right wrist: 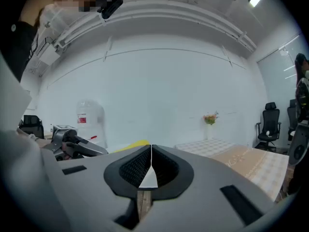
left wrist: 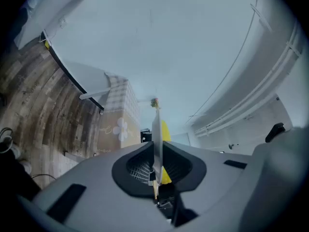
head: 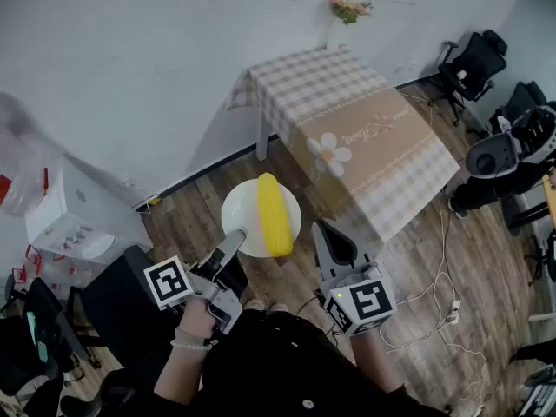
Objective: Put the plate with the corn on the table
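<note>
Wood-plank floor (head: 486,268) and a pale wall are seen behind a raised plate (head: 248,220).
The round white plate, bearing a smooth yellow corn (head: 274,215) cob, is clamped at its 7 o'clock rim by the left gripper (head: 234,237). The right gripper (head: 320,226) is closed on nothing. The table (head: 365,137), draped in checked cloth, stands at 1 o'clock, apart from the plate.

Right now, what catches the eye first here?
A yellow corn lies on a white plate, gripped at its rim by the left gripper above the wood floor. Ahead stands the checked-cloth table, flowers at its far end. The right gripper is shut and empty beside the plate.
</note>
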The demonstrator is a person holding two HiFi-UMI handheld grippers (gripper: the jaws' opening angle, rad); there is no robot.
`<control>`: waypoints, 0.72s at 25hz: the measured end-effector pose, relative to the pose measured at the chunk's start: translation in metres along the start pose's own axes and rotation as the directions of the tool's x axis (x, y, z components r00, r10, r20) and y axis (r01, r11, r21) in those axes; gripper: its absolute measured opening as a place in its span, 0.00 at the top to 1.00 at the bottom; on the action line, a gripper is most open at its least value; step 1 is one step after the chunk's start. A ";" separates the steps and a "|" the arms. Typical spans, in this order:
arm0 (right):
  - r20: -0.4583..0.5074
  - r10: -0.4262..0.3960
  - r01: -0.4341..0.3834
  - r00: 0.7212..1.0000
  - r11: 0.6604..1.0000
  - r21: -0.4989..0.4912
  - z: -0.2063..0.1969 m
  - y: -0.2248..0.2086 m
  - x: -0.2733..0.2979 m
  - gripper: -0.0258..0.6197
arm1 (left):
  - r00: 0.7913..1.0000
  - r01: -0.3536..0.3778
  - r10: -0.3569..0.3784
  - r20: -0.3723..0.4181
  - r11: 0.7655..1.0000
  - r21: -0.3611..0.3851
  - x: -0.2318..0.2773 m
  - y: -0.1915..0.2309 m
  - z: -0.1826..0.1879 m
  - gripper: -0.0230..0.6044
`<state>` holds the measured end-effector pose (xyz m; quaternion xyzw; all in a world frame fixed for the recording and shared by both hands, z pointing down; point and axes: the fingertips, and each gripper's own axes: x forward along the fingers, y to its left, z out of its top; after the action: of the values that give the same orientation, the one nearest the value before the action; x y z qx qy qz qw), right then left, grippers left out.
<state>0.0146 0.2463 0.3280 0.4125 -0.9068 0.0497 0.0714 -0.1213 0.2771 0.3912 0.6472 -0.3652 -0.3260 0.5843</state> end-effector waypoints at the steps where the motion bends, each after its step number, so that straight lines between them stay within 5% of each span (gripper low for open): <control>1: 0.001 -0.004 0.004 1.000 1.000 0.005 -0.001 -0.002 0.000 0.89 | 1.000 0.002 -0.002 0.000 1.000 -0.002 0.001 -0.001 0.000 0.89; 12: -0.016 -0.007 0.008 1.000 0.999 0.045 -0.008 -0.006 0.000 0.89 | 1.000 0.003 -0.003 -0.006 1.000 -0.004 0.001 0.001 -0.002 0.89; 18: -0.017 0.059 -0.052 0.998 0.954 0.294 -0.020 -0.008 0.004 0.89 | 1.000 0.007 -0.007 -0.012 1.000 -0.001 0.002 0.000 -0.005 0.89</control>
<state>0.0202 0.2412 0.3490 0.3923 -0.8995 0.1912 0.0197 -0.1165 0.2782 0.3913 0.6501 -0.3592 -0.3241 0.5859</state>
